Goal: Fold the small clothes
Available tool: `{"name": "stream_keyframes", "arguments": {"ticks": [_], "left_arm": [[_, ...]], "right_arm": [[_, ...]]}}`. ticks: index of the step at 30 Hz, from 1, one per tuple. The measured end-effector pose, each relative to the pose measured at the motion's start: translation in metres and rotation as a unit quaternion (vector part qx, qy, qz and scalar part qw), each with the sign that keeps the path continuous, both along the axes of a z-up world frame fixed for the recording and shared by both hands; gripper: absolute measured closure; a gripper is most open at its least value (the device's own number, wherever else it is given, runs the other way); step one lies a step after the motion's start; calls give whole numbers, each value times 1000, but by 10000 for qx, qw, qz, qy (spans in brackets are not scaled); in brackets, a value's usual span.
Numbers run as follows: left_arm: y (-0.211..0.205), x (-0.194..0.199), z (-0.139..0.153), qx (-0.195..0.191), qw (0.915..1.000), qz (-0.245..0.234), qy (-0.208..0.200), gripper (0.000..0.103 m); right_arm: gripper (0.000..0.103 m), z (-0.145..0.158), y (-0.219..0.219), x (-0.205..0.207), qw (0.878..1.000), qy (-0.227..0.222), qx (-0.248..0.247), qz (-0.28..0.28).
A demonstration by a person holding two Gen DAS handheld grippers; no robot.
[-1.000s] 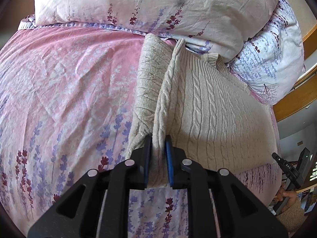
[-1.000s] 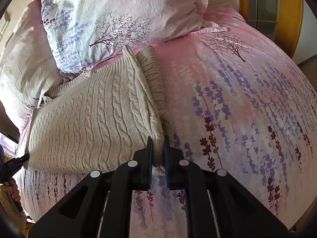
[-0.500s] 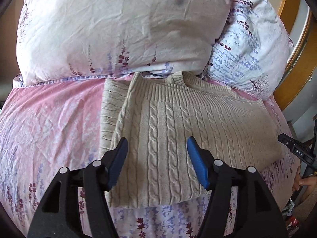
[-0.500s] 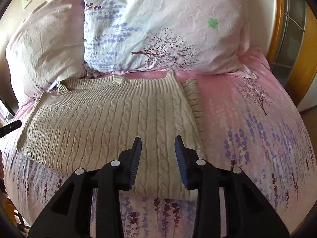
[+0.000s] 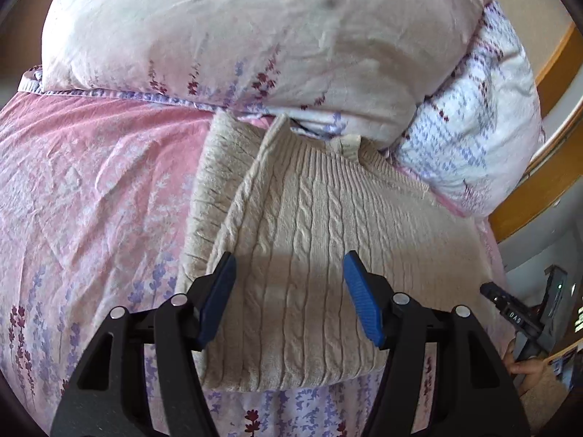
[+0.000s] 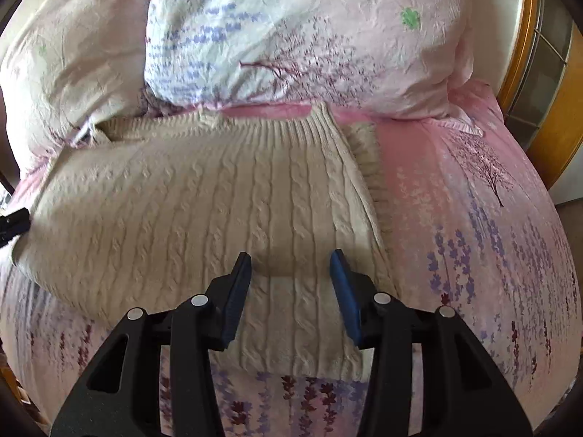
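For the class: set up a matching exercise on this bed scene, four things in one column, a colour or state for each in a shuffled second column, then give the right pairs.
1. beige cable-knit sweater
2. pink floral bedsheet
3. left gripper
4. wooden bed frame

A. open, holding nothing
B. orange-brown, at the edge of the bed
C. lying folded on the bed
D. printed with purple flowers

Pairs: 1-C, 2-D, 3-A, 4-B
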State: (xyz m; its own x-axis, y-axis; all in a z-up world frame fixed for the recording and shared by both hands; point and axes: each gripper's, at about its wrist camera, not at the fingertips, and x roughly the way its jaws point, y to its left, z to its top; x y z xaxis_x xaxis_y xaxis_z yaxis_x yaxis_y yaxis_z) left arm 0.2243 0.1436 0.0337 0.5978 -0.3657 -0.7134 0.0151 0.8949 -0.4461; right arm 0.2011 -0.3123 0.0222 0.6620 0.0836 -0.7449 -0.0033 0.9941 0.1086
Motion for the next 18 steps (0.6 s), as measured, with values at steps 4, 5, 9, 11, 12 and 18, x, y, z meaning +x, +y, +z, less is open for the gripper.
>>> {"name": "stream_keyframes", "arguments": {"ticks": [4,5,9,11,12,18], "left_arm": [[29,16,2,-344,9989,294,143,40],[34,22,0,-436,9984,298,221,40],[47,37,-8,-553,9972,211,452,39],[48,41,-11,-581,9970,141,493,39],[48,43,-12,-585,9970,110,499,39],[39,49,-18,-590,9969,-101,510,38]], "right_arm": [[47,11,28,21,9992,-90,184,345],[47,12,37,26,9989,-76,200,428],[42,12,72,47,9976,-34,198,668],[42,10,87,56,9971,24,146,746],[42,8,94,60,9969,58,111,783],[42,2,112,68,9959,202,-22,881]]}}
